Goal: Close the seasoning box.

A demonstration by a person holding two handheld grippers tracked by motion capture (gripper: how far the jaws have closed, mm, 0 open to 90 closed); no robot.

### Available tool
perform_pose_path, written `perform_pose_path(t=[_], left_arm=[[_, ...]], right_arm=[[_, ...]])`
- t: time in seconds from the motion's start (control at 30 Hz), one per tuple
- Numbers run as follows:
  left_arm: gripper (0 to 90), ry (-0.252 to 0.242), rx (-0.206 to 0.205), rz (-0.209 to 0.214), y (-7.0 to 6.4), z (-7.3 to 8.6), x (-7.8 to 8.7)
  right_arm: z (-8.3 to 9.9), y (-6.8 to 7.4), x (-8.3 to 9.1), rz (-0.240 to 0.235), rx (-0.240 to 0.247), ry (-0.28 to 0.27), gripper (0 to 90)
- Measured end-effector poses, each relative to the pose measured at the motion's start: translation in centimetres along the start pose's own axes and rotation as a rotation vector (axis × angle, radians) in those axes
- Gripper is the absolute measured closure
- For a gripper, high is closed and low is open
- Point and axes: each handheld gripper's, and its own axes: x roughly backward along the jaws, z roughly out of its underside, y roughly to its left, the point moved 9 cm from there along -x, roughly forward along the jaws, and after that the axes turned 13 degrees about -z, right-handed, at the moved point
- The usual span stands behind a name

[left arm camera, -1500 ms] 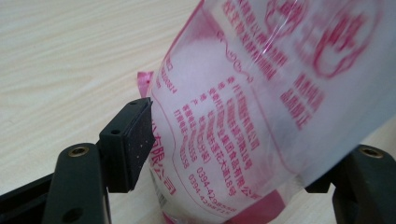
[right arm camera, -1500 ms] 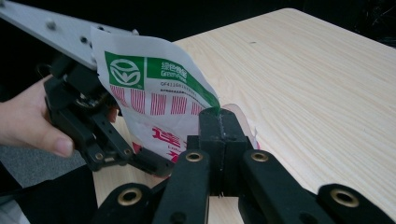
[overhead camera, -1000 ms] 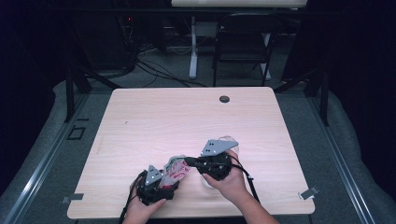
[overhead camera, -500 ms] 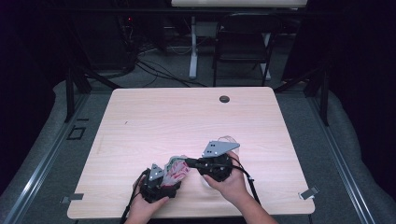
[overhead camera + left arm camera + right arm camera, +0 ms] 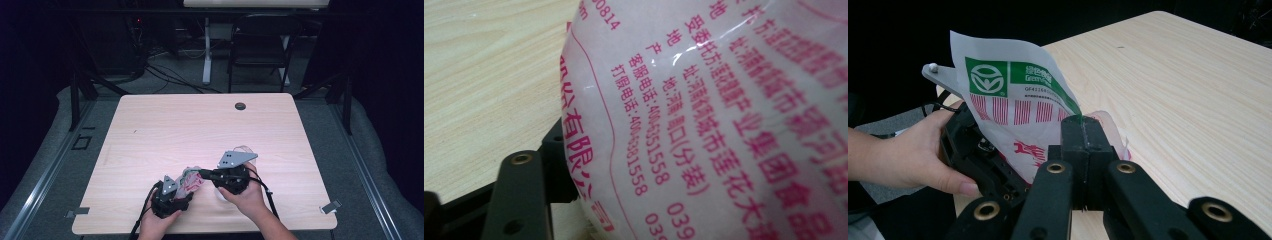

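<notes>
Table (image 5: 150,130): light wood top, mostly bare; small dark round cap (image 5: 240,106) near far edge, well apart from the hands.
Bag (image 5: 191,179): thin plastic food bag, white w/ pink-red print, green logo panel at one corner. Sits at near edge of table, between the two grippers, lifted partly off the wood.
Right gripper (image 5: 1082,131): jaws pressed tight together, pinching bag's edge by the green panel; bag (image 5: 1013,100) stands up from the pinch like a flap. In high view it (image 5: 202,173) points left toward the bag, grey plate on top.
Left gripper (image 5: 176,186): at bag's near-left side, touching it. In its own view bag (image 5: 724,125) is right against the lens; one black jaw seen at lower left, against the bag; other jaw hidden, so can't tell how wide jaws are or if they grip.
Left hand (image 5: 913,150): wrapped round left gripper's body.
Right hand (image 5: 247,197): holds right gripper from behind.
Background: dark floor, folding chair (image 5: 260,45) beyond the table.
</notes>
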Motion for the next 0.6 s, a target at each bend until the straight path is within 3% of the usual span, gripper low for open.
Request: perform_pose_path(t=[0.3, 0.6], left_arm=[[51.0, -0.018, 0.047, 0.02, 0.49, -0.16, 0.18], [54.9, -0.002, 0.01, 0.022, 0.56, -0.56, 0.71]], right_arm=[[-0.04, 0.12, 0.12, -0.004, 0.01, -0.002, 90.0], [-0.02, 0.04, 0.6, -0.005, 0.008, -0.006, 90.0]])
